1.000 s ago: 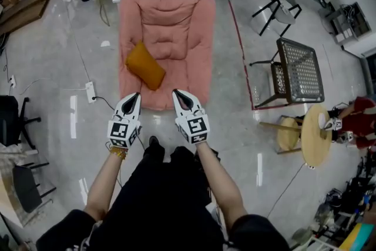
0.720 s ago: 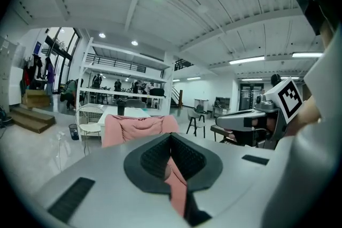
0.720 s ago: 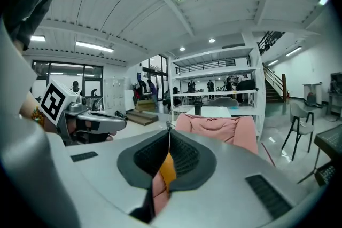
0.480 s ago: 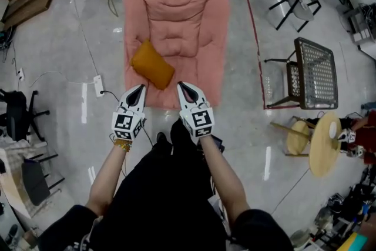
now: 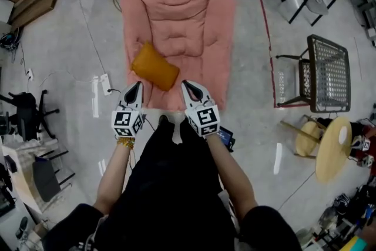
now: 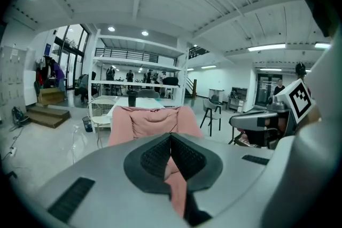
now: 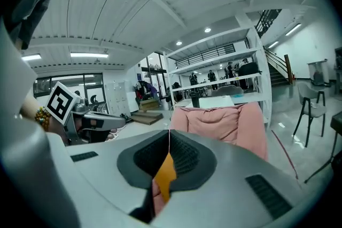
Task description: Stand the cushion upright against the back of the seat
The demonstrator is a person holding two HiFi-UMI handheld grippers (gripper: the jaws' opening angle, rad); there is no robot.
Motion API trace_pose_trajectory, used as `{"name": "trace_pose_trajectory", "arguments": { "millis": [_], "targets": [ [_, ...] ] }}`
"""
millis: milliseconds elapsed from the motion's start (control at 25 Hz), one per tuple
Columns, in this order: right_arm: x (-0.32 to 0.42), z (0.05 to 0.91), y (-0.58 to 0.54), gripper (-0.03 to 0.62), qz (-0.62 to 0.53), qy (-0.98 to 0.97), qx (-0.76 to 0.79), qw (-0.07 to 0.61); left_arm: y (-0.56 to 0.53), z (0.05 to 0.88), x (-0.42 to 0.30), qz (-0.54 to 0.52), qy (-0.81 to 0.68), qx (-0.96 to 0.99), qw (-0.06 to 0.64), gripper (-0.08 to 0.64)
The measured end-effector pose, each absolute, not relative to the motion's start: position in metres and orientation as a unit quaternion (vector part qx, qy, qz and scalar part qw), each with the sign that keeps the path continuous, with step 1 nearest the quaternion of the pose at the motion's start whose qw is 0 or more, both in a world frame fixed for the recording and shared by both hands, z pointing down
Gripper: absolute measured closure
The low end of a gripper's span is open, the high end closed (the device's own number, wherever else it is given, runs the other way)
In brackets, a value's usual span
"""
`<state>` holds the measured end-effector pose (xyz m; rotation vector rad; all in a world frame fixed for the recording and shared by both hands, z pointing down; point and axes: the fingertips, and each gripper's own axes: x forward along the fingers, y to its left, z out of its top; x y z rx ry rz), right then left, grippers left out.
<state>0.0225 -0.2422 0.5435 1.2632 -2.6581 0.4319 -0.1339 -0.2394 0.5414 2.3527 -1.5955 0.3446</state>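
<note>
- Both tools have moved up the frame since a second ago: the left tool (image 5: 136, 86) and the right tool (image 5: 186, 85) now reach over the near edge of the pink quilted padded seat (image 5: 202, 50) at centre frame.
- Each tool's jaws are pressed together, gripping nothing.
- On the seat's left part lies the orange pillow-shaped fabric cushion (image 5: 154, 66), flat and askew, just above the left tool.

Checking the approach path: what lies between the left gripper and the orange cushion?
In the head view, only a bare strip of the pink seat pad separates the left gripper from the orange cushion.
</note>
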Motion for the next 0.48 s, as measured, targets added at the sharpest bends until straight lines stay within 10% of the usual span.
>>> {"name": "trace_pose_trajectory", "arguments": {
  "millis": [480],
  "targets": [
    [0.013, 0.552, -0.277, 0.577, 0.163, -0.857, 0.474, 0.116, -0.307, 0.635, -0.221, 0.187, -0.535, 0.801, 0.194, 0.546]
  ]
}}
